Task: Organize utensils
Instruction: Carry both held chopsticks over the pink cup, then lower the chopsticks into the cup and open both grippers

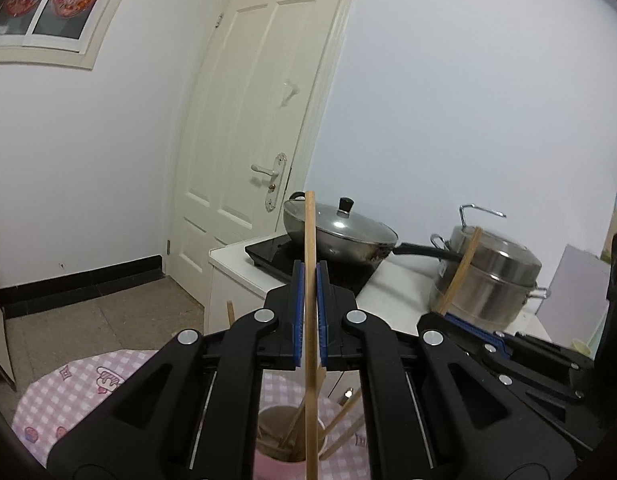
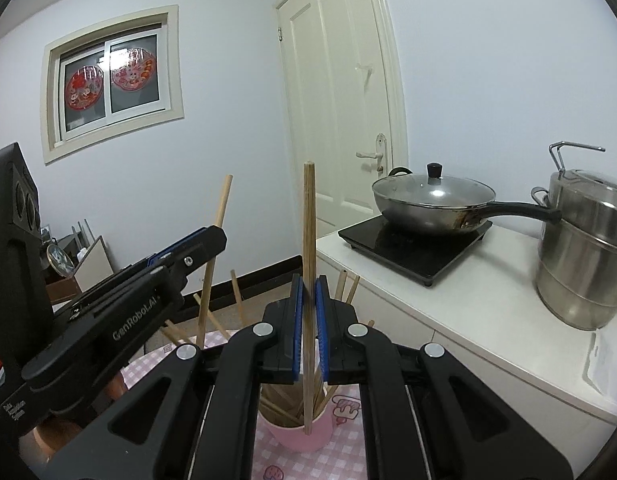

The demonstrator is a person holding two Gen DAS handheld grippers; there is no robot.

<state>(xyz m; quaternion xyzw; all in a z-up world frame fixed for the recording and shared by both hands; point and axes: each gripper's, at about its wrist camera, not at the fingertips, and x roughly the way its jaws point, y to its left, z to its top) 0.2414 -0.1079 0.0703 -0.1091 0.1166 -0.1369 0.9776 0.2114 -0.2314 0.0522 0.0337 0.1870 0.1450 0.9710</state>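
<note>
Holding one wooden chopstick upright in each tool, we keep the left gripper [image 1: 310, 276] clamped on its chopstick [image 1: 309, 240], the blue pads [image 1: 297, 300] pressing it from both sides, and the right gripper [image 2: 308, 292] clamped the same way on a second chopstick [image 2: 308, 220]. Directly below the fingers of both tools stands the pink cup [image 2: 304, 436], on a pink checked tablecloth [image 1: 80, 380], with more chopsticks [image 2: 284, 404] leaning loosely inside it. The right-hand stick's lower end hangs just over the cup's near rim; the left-hand stick runs down in front of the cup and out of frame, so we cannot tell where its tip sits. Just to the left of our right tool, the other gripper shows from the side with its stick rising above it. Ahead and to the right, a white counter [image 2: 488, 304] carries a black induction hob [image 2: 412, 248] with a lidded wok [image 2: 432, 196], and a steel steamer pot [image 2: 584, 248]. Beyond them are a cream door [image 1: 264, 100] and a window [image 2: 112, 76].
</note>
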